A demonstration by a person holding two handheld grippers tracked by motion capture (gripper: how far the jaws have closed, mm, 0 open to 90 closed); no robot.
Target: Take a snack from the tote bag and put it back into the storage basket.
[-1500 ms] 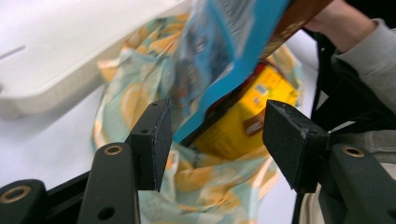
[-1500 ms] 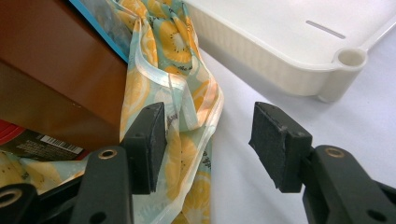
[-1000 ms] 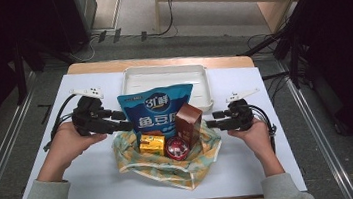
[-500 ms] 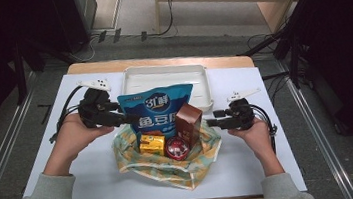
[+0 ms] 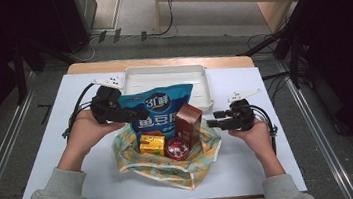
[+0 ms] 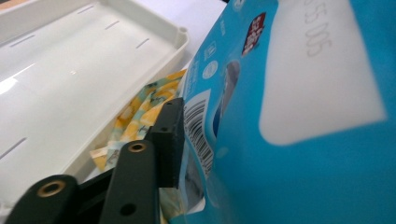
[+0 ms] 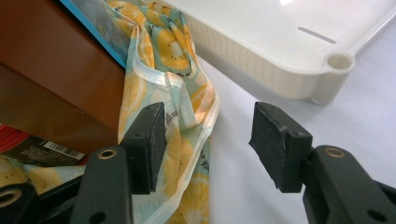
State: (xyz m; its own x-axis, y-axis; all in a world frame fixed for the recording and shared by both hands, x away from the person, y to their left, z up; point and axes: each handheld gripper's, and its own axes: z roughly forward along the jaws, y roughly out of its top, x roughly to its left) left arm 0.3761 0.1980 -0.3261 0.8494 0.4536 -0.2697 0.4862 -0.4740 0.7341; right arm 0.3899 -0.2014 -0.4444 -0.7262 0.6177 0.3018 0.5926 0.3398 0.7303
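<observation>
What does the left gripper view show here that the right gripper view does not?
Left gripper view alone: the back of the blue snack bag with its barcode, one black pad of the left gripper close against it, jaws just closing.

Right gripper view alone: the brown box, a red-lidded item below it, and the right gripper open, the cloth's edge between its jaws.

Both share: the lemon-print cloth bag and the white tray.
</observation>
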